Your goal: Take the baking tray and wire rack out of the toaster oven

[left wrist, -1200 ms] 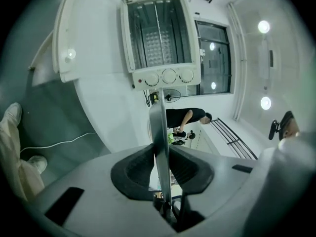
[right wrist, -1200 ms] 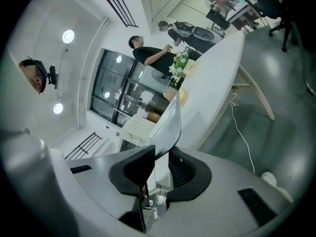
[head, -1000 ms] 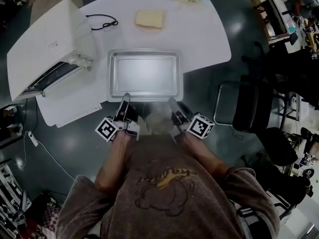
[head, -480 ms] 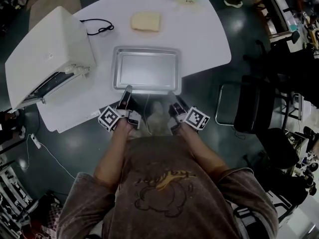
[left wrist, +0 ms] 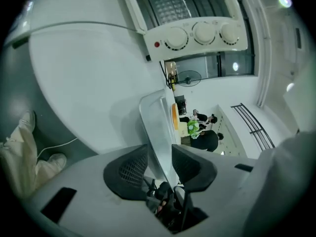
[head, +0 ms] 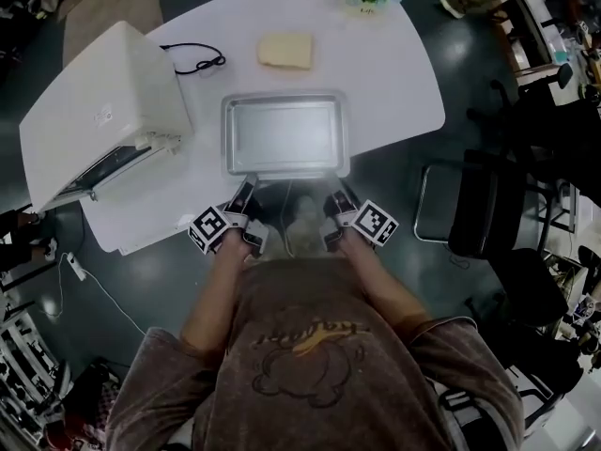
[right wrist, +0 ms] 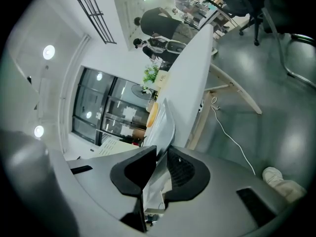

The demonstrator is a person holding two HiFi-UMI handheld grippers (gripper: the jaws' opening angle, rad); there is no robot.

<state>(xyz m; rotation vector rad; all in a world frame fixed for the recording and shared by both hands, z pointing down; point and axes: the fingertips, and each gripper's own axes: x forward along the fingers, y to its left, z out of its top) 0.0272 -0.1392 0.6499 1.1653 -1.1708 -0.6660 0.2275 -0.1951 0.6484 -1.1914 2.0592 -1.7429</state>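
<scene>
The baking tray (head: 286,137) sat flat in the middle of the white counter (head: 394,73), outside the toaster oven (head: 103,111) at its 9 o'clock, with a bread slice (head: 285,51) at 12. The left tongs (head: 246,188), at 7 o'clock, had just been easing apart, the tray's near rim loose between them. The right tongs (head: 335,195), at 5 o'clock, had just been narrowing and pinched that rim.

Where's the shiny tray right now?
In the head view, the baking tray lies on the table, right of the toaster oven and nearer the person than the bread.
</scene>
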